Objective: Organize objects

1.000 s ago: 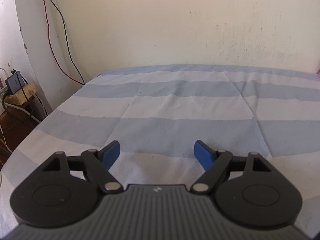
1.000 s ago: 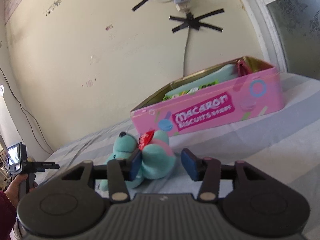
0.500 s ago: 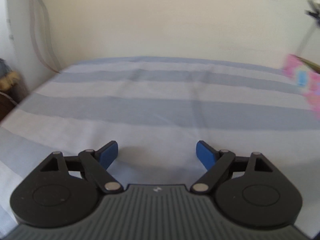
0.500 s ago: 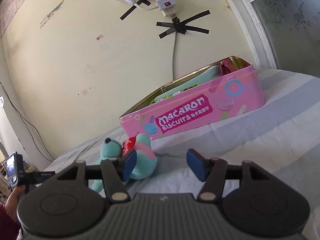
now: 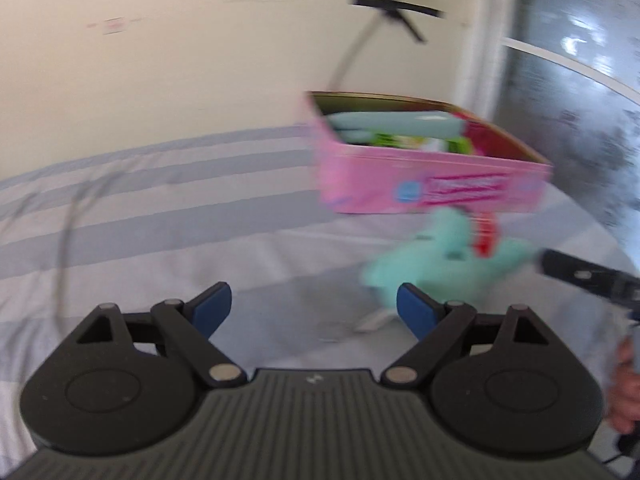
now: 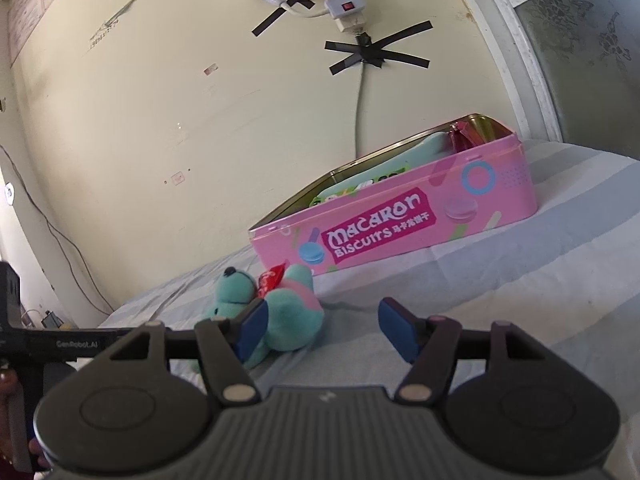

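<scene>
A teal plush toy [image 6: 276, 312] with a red tag lies on the striped bedsheet, in front of an open pink Macaron Biscuits tin [image 6: 400, 228] that holds several items. My right gripper [image 6: 320, 330] is open and empty; the toy sits just beyond its left finger. My left gripper [image 5: 314, 310] is open and empty over the sheet; in its blurred view the toy [image 5: 440, 264] lies ahead to the right, with the tin [image 5: 424, 188] behind it.
The striped sheet [image 5: 140, 208] spreads left of the tin. A wall with a taped power strip [image 6: 344, 4] and cable rises behind. A frosted window [image 6: 592, 52] is at the right. The other gripper's body [image 6: 60, 344] shows at the left edge.
My left gripper has swung right, bringing the tin and toy into view. My right gripper has pulled back and opened wider; the toy is now outside its fingers.
</scene>
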The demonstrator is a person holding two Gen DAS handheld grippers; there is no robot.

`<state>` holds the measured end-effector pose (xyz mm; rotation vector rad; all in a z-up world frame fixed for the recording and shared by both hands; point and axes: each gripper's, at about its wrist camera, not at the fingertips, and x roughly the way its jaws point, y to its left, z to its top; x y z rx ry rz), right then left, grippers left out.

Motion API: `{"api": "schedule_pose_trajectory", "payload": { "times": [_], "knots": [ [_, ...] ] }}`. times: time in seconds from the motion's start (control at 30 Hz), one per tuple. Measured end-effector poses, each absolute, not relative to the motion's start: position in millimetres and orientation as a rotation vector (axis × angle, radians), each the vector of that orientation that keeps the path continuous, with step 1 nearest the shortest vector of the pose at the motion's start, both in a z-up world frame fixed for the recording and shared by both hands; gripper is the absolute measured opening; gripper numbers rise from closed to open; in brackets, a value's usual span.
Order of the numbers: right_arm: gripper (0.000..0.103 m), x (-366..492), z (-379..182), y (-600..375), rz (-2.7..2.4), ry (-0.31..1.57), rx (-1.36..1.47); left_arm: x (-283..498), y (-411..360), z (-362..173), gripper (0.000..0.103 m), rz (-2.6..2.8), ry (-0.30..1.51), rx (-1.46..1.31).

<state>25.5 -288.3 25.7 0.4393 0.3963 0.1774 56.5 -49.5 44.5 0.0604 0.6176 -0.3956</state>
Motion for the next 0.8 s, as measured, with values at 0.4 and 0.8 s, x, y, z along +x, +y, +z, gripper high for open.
{"api": "schedule_pose_trajectory", "payload": {
  "times": [0.4, 0.8],
  "knots": [
    [0.065, 19.6, 28.0, -280.3, 0.175, 0.402, 0.426, 50.7, -79.7, 38.9, 0.092, -0.434, 0.642, 0.088],
    [0.068, 27.2, 28.7, -273.9, 0.186, 0.425, 0.417, 49.7, -69.3, 33.5, 0.096, -0.422, 0.653, 0.074]
  ]
}}
